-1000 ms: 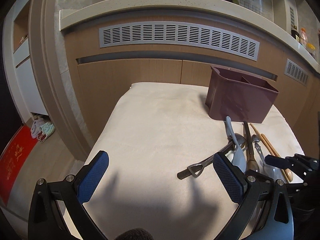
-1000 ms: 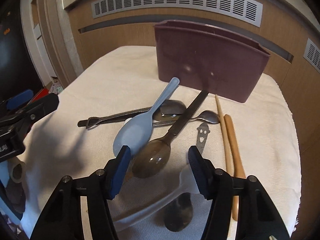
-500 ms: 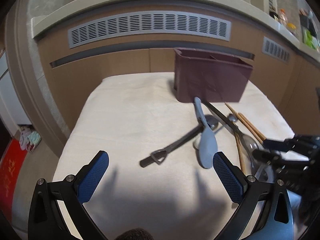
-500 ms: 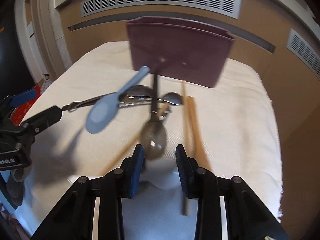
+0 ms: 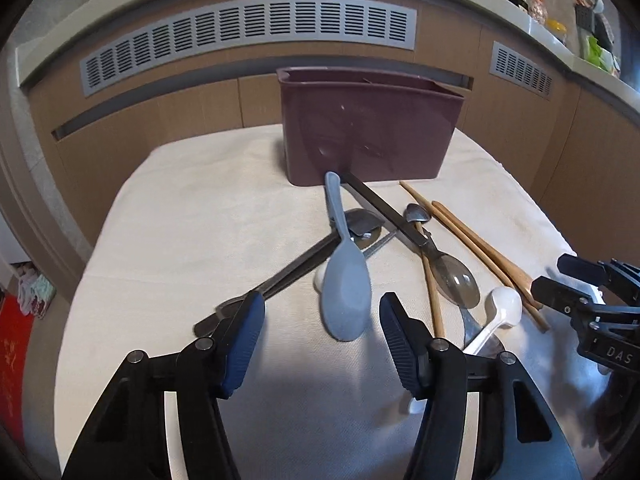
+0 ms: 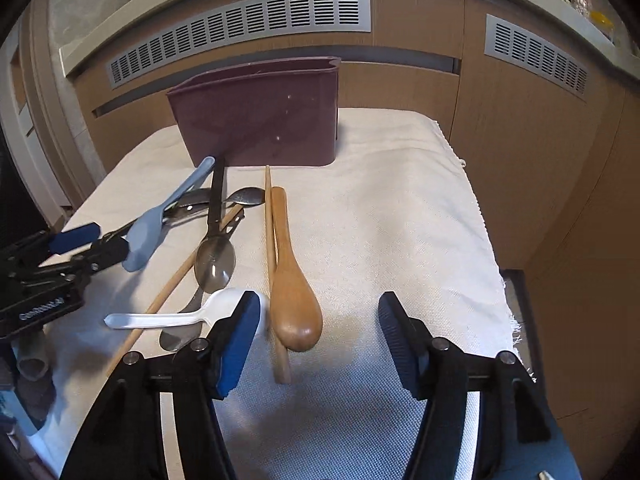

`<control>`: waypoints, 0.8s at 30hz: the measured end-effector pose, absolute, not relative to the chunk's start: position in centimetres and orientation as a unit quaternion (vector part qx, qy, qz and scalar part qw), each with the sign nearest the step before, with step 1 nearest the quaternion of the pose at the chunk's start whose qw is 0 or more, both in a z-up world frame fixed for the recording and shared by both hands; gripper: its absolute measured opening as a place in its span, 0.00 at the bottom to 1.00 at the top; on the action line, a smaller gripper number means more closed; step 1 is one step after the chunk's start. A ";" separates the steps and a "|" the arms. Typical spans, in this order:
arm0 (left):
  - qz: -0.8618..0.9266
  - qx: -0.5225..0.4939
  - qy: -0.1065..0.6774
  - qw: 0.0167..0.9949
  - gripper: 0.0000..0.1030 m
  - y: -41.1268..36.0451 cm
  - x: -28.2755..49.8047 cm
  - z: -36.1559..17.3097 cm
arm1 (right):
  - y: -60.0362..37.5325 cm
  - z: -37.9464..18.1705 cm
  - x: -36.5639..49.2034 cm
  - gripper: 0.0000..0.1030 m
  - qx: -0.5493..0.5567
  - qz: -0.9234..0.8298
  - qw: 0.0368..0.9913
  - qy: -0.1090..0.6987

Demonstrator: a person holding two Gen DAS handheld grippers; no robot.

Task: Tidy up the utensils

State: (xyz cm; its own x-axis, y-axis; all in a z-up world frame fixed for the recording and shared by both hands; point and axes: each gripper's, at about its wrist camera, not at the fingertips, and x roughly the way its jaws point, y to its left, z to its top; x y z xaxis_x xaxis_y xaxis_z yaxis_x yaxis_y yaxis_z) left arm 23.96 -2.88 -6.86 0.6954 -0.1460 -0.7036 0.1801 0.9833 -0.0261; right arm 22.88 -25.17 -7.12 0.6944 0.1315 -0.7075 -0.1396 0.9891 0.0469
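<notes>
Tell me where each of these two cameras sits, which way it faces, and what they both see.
Left wrist: on the left gripper, facing the maroon holder; its open fingers frame the blue spoon; right gripper at the right edge.
Right wrist: on the right gripper, facing the holder; open fingers frame the wooden spoon; left gripper at the left edge.
Shared: holder, blue spoon, white spoon, chopsticks.

Home kitchen: wooden cabinets [image 5: 168,116], vented counter [image 5: 248,28], bottles [image 5: 538,4] on the ledge.
</notes>
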 end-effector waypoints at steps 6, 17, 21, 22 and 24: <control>-0.093 0.069 0.392 0.913 0.54 -5.2 24.8 -7.6 | -25.3 -7.3 22.9 0.65 0.002 0.074 0.921 0.383; -0.093 0.051 0.345 0.933 0.21 -4.2 24.1 -5.4 | -25.6 -7.5 22.8 0.69 0.012 0.068 0.921 0.384; -0.085 0.054 0.282 0.954 0.17 -3.5 22.3 -1.6 | -25.6 -7.5 22.8 0.70 0.010 0.065 0.922 0.381; -0.082 0.056 0.273 0.957 0.17 -3.3 22.2 -1.1 | -25.6 -7.4 22.7 0.70 0.010 0.064 0.923 0.380; -0.078 0.055 0.268 0.959 0.17 -2.9 22.4 -0.5 | -25.7 -7.5 22.7 0.70 0.010 0.063 0.924 0.377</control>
